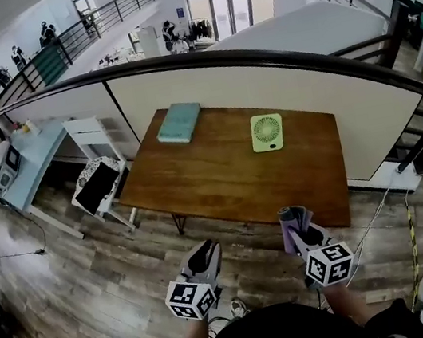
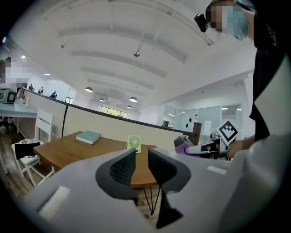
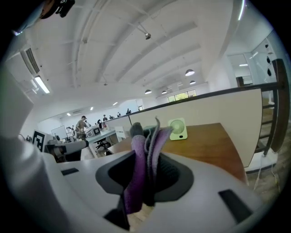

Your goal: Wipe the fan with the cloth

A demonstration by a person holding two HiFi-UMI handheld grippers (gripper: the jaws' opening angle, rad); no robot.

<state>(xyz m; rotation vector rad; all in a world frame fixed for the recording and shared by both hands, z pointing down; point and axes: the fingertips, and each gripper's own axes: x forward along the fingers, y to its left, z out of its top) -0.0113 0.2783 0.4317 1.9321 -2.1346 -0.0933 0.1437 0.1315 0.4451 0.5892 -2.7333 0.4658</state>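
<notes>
A small light-green fan (image 1: 266,132) stands upright on the far right part of a wooden table (image 1: 229,177). It also shows in the left gripper view, fan (image 2: 133,144), and in the right gripper view, fan (image 3: 178,128). My right gripper (image 1: 302,231) hovers before the table's near edge, shut on a folded purple cloth (image 3: 145,150) that sticks up from its jaws. My left gripper (image 1: 203,254) is beside it to the left, over the floor. Its jaws (image 2: 142,160) stand a narrow gap apart with nothing between them. Both grippers are well short of the fan.
A teal book-like block (image 1: 179,122) lies at the table's far left. A white folding chair (image 1: 99,176) stands left of the table. A curved partition with a dark rail (image 1: 257,57) runs behind. Cables (image 1: 412,242) trail on the wooden floor at right.
</notes>
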